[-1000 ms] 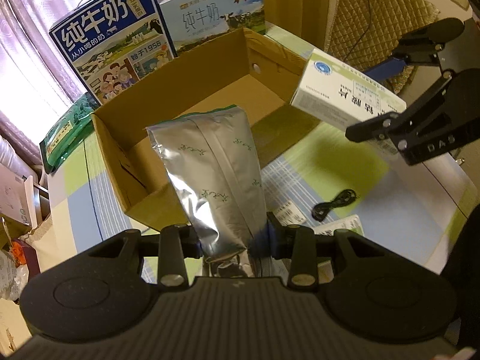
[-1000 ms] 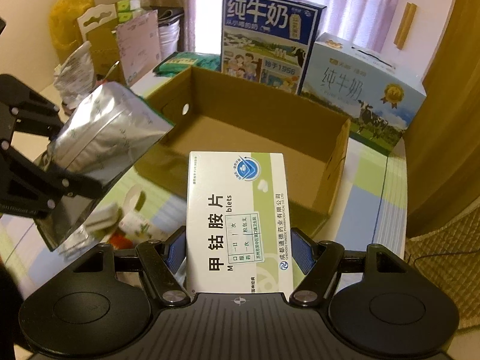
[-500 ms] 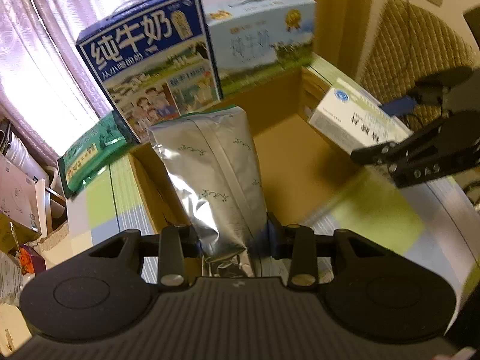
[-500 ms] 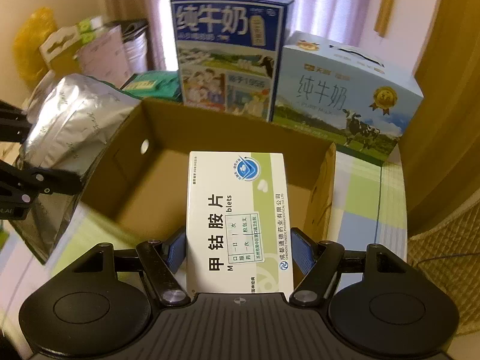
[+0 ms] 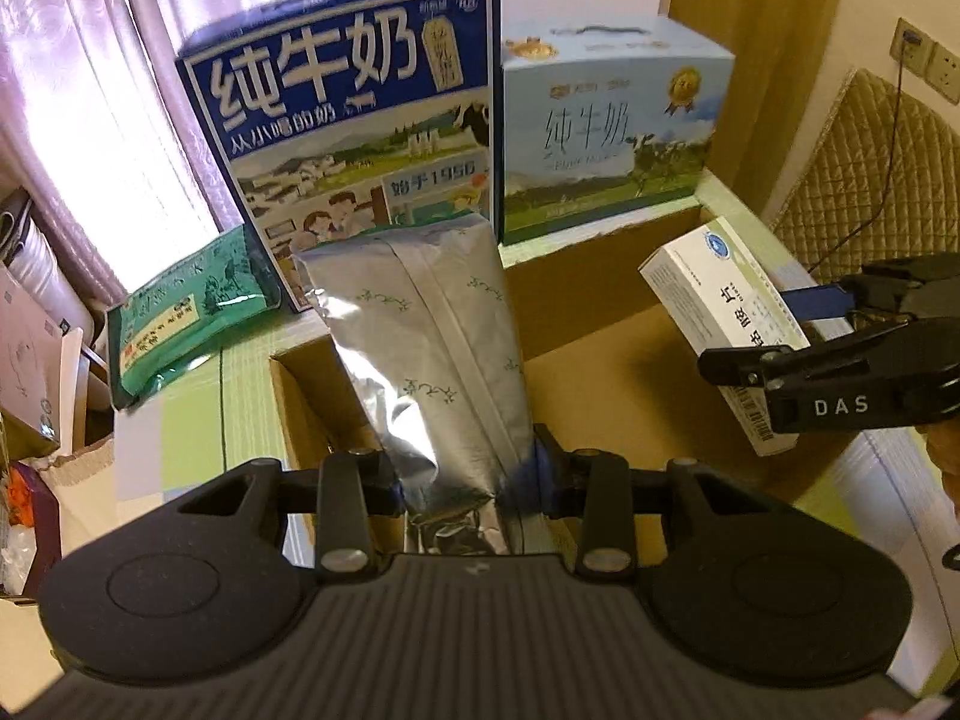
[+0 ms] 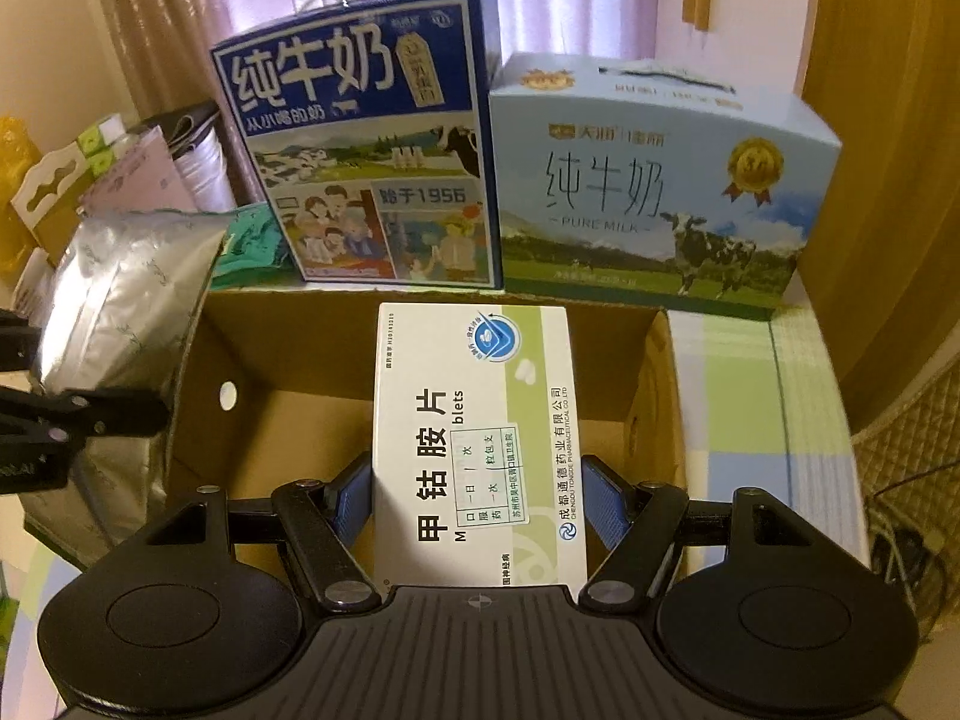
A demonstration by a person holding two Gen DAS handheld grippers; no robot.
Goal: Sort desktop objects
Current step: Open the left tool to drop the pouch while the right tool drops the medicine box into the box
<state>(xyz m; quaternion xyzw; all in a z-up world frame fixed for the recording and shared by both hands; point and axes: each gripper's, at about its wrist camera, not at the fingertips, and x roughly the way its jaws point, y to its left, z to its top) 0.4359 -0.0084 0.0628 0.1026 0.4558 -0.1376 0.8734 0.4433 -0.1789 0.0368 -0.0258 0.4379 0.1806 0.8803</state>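
Note:
My left gripper (image 5: pixel 465 480) is shut on a silver foil pouch (image 5: pixel 432 348), held upright over the left end of an open cardboard box (image 5: pixel 600 348). My right gripper (image 6: pixel 474 498) is shut on a white and green medicine box (image 6: pixel 474 438), held above the inside of the cardboard box (image 6: pixel 300 372). In the left wrist view the medicine box (image 5: pixel 726 324) and the right gripper (image 5: pixel 840 372) hover over the box's right side. In the right wrist view the silver pouch (image 6: pixel 126 306) and the left gripper (image 6: pixel 54 426) are at the left.
Behind the cardboard box stand a dark blue milk carton (image 5: pixel 360 138) and a light blue milk carton (image 5: pixel 612 126). A green packet (image 5: pixel 180 312) lies left of them. A checked tablecloth (image 6: pixel 744 396) covers the table. Curtains hang behind; a quilted chair back (image 5: pixel 870 168) is at the right.
Both grippers have moved forward with their loads, from in front of the cardboard box to over its inside. The milk cartons look nearer and larger.

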